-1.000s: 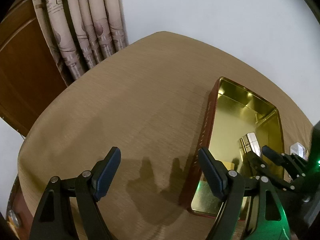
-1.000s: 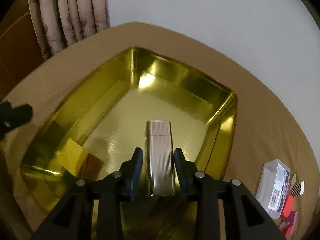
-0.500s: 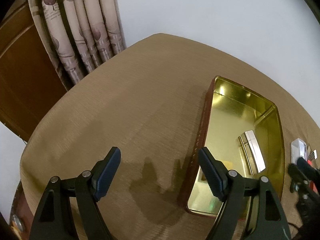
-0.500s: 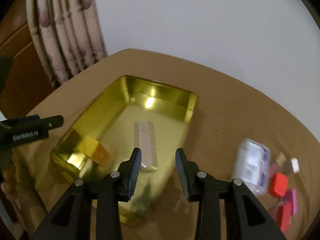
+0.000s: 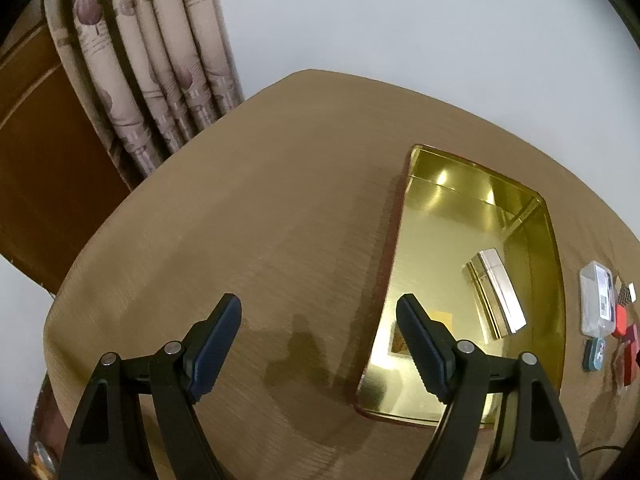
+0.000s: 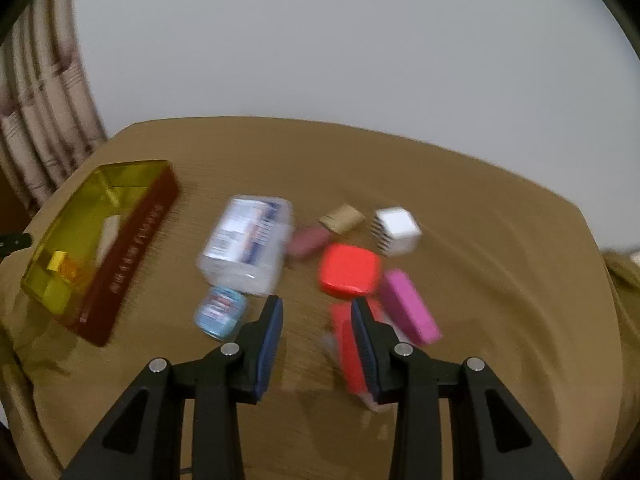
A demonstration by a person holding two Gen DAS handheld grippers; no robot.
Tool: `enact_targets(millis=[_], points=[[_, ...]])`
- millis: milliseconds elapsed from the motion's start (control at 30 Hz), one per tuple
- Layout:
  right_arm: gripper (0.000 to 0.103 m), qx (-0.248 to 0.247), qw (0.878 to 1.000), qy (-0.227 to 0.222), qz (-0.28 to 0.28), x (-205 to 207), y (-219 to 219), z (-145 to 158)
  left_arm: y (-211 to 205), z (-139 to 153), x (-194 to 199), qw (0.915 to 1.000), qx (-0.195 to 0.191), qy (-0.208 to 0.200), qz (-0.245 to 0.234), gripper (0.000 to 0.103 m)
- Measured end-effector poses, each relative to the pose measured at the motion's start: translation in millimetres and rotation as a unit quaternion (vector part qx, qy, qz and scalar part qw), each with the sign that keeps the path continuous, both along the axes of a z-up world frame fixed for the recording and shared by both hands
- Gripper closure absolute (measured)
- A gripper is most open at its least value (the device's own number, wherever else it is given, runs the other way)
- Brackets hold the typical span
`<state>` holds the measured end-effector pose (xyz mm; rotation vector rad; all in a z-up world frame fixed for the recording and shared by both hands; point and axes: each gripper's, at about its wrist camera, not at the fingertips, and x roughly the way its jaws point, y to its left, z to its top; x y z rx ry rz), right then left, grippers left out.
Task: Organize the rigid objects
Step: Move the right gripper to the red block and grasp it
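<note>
Left claw (image 5: 318, 316) spread wide, empty, above bare counter (image 5: 260, 208) beside the tin (image 5: 556, 280); lighter (image 5: 500, 292) lies inside it. Right claw (image 6: 316, 312) parted, empty, over the clutter: red case (image 6: 348, 270), clear box (image 6: 246, 240) beyond.

Claw: right claw (image 6: 316, 320) at 6 o'clock, jaws apart, nothing between them.
Surface: tan cloth-covered surface (image 6: 480, 208).
Tin: gold-lined dark red rectangular tin (image 6: 132, 248) at 9 o'clock.
Cluster: clear plastic box (image 6: 244, 240), red square case (image 6: 348, 270), pink bar (image 6: 408, 306), white cube (image 6: 398, 228), small blue tub (image 6: 220, 312).
</note>
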<state>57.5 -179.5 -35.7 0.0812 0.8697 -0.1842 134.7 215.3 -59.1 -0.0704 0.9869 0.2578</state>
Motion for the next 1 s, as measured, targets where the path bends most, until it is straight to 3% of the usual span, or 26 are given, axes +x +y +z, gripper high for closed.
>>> enact_targets(millis=[167, 500, 633, 800, 1000], points=[[0.067, 0.011, 1.000, 0.007, -0.006, -6, -12, -14, -10, 0, -4, 0.9997, 0.017, -0.004, -0.017, 0.025], [0.067, -0.013, 1.000, 0.007, -0.001, -2, -8, -26, -21, 1, -7, 0.9989, 0.024, -0.005, -0.041, 0.025], [0.073, -0.028, 1.000, 0.003, 0.011, -4, -1, -27, -23, 2, -8, 0.9988, 0.018, -0.004, -0.046, 0.025], [0.073, -0.037, 0.999, -0.013, 0.022, -9, 14, -24, -27, 4, -10, 0.9982, 0.023, -0.006, -0.056, 0.025], [0.073, -0.018, 0.998, -0.014, 0.067, -13, 38, -23, -41, 7, -16, 0.9965, 0.017, -0.014, -0.081, 0.025]])
